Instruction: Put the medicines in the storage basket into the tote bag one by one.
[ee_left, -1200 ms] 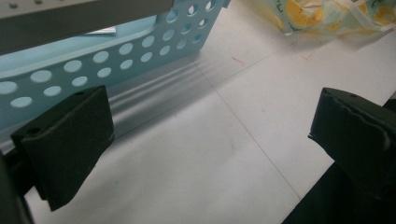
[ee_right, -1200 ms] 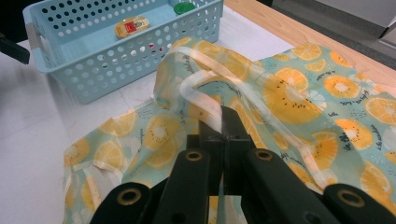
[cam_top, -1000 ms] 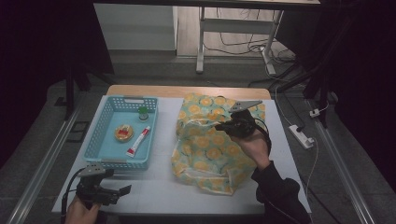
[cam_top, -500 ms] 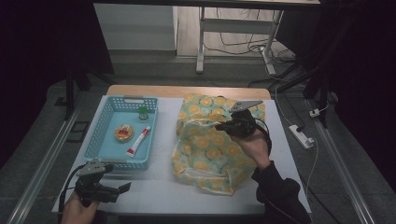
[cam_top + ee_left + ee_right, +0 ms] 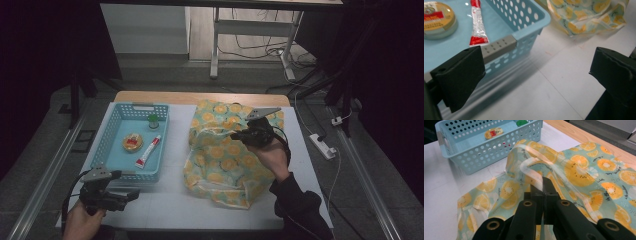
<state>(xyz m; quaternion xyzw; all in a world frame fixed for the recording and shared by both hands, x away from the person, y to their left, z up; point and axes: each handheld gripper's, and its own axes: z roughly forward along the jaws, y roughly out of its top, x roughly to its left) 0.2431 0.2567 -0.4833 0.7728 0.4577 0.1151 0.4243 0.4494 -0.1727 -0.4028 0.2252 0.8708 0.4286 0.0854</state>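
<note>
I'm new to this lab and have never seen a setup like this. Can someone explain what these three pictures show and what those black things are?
A person sits at a white table and holds a hand tool with two black jaws in each hand. The high view looks down from above; the other two come from cameras riding on each tool.

The left gripper has its jaws wide apart and holds nothing, near the blue basket. The basket holds a round tin, a red and white tube and a small green-capped thing.

The right gripper is shut on the pale strap of the orange-print bag, which lies crumpled on the table.
</note>
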